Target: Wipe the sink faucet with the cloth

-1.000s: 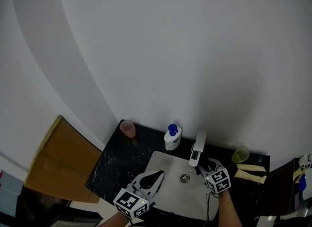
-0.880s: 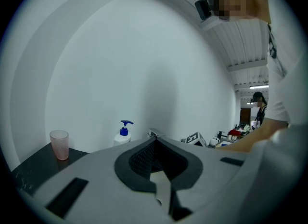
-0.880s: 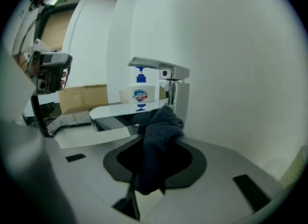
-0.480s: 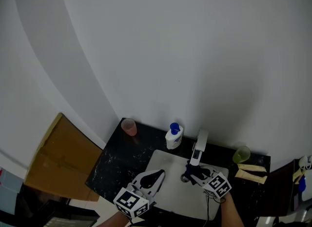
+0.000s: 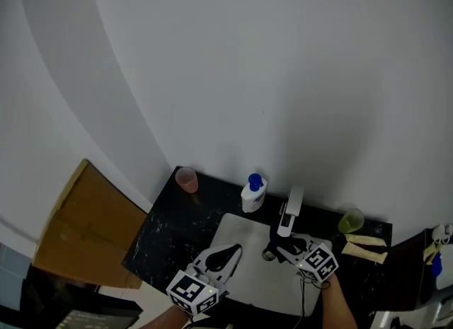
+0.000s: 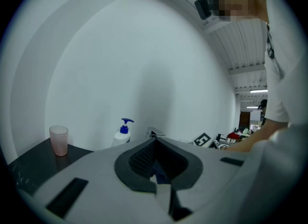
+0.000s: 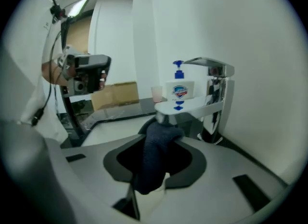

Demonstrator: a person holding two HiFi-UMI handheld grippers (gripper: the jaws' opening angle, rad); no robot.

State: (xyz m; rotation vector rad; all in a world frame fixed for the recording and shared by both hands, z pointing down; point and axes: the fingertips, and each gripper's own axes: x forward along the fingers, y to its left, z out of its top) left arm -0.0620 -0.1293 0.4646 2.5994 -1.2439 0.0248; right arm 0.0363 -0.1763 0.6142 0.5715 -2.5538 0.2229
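Note:
A chrome faucet point(image 5: 289, 211) stands at the back of the white sink point(image 5: 244, 239). My right gripper point(image 5: 281, 245) is shut on a dark blue cloth point(image 7: 154, 160). In the right gripper view the top of the cloth touches the underside of the spout's end point(image 7: 188, 106), with the faucet's upright body point(image 7: 219, 98) just to the right. My left gripper point(image 5: 232, 252) hovers over the sink's front left part, apart from the faucet. Its jaws meet at the tips point(image 6: 153, 141), with nothing clearly held.
On the black counter point(image 5: 170, 228) are a pink cup point(image 5: 187, 179), a white soap bottle with a blue pump point(image 5: 253, 194) and a green cup point(image 5: 350, 220). Beige packets point(image 5: 364, 250) lie at the right. A cardboard box point(image 5: 85, 228) stands left of the counter.
My right gripper has swung left with the cloth, from right of the faucet to under the spout's end. The left gripper has stayed put.

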